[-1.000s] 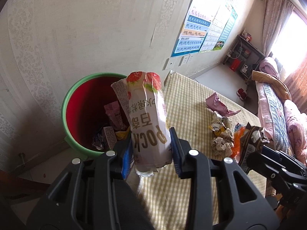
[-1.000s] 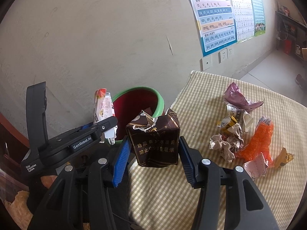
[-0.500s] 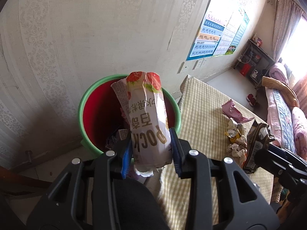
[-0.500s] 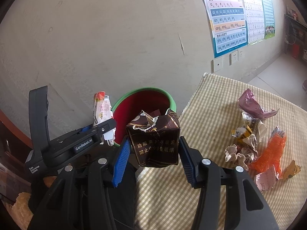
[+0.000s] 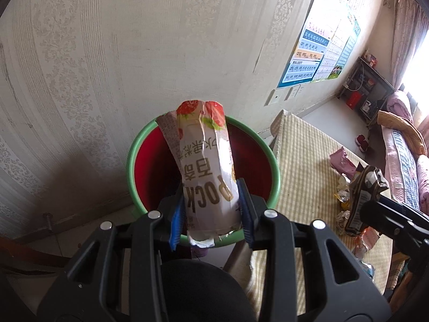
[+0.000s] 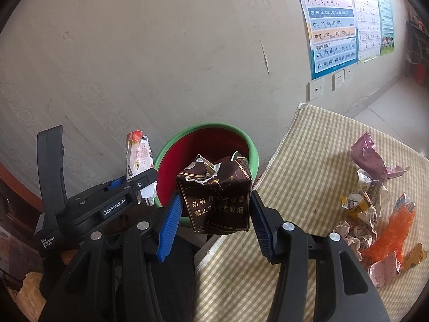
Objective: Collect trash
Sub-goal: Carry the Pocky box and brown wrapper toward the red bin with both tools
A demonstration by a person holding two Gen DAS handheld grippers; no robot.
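My left gripper [image 5: 211, 209] is shut on a white snack wrapper with strawberries [image 5: 203, 166], held upright over the red bucket with a green rim [image 5: 134, 147]. In the right wrist view that same wrapper [image 6: 138, 155] sticks up from the left gripper beside the bucket [image 6: 252, 147]. My right gripper [image 6: 214, 212] is shut on a crumpled dark brown cigarette pack [image 6: 217, 201], just in front of the bucket, at the table's left edge. The brown pack [image 5: 362, 196] also shows at the right of the left wrist view.
A checked tablecloth [image 6: 308, 161] covers the table right of the bucket. More litter lies on it: a pink wrapper [image 6: 372, 155], crumpled papers [image 6: 359, 230] and an orange wrapper [image 6: 394, 228]. A papered wall with posters [image 6: 332, 26] stands close behind the bucket. A bed [image 5: 407, 161] lies beyond.
Both grippers have moved left toward the bucket with their loads. The bucket has come to the middle of the left wrist view, under the white wrapper. The litter has slid right.
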